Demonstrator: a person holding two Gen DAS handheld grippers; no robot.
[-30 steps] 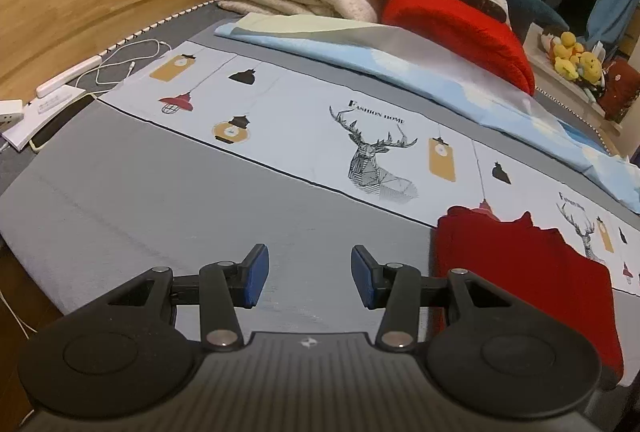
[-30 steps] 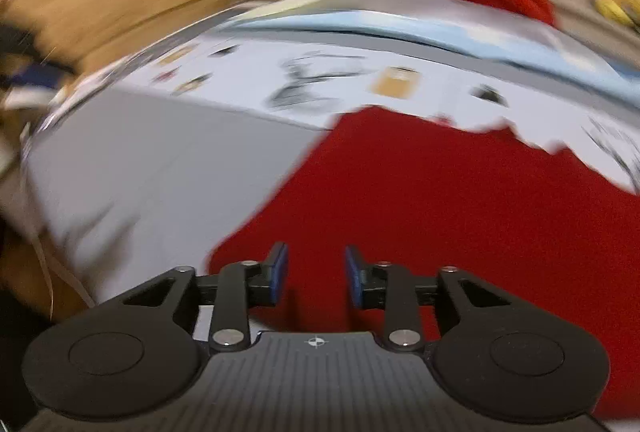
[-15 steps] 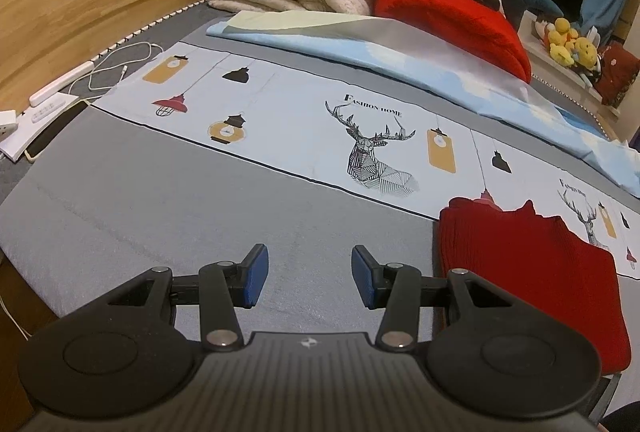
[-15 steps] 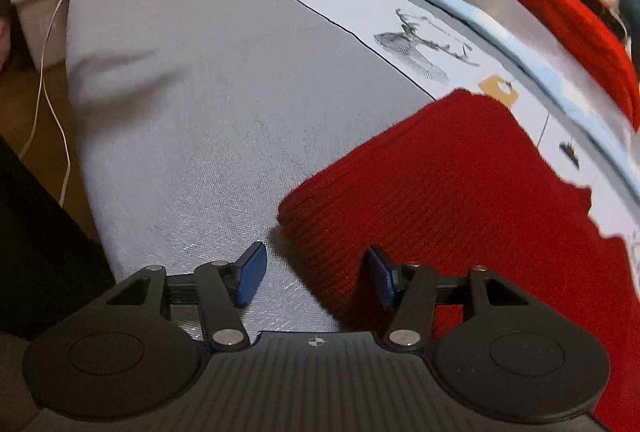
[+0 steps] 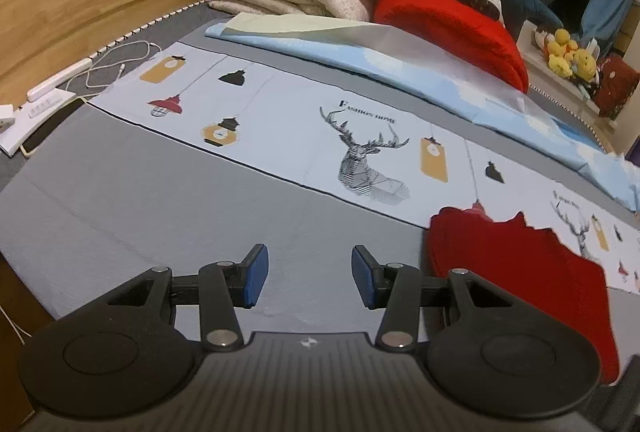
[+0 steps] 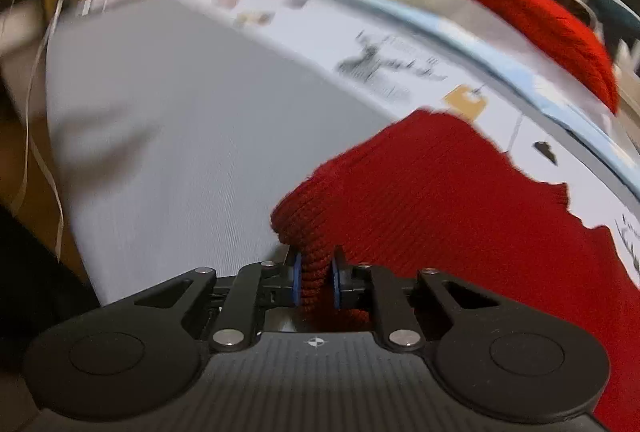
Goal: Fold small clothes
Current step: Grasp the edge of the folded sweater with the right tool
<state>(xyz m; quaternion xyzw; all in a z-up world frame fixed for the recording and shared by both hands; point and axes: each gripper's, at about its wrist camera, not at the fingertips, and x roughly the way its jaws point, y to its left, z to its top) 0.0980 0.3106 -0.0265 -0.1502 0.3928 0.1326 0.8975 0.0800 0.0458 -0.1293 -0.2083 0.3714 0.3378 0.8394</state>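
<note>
Red sweater [image 6: 460,216]: near corner at 6 o'clock pinched by closing right gripper [image 6: 314,282], likely for folding. Left gripper [image 5: 306,282]: spread, empty, held over bed [image 5: 160,199].

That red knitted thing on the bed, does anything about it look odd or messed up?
Only its near corner. The right gripper is closing on the red knit garment, so the fabric there is bunched and lifted off the grey sheet. The rest lies flat. The far edge looks jagged, with no visible damage. The left gripper is open, holding nothing.
</note>
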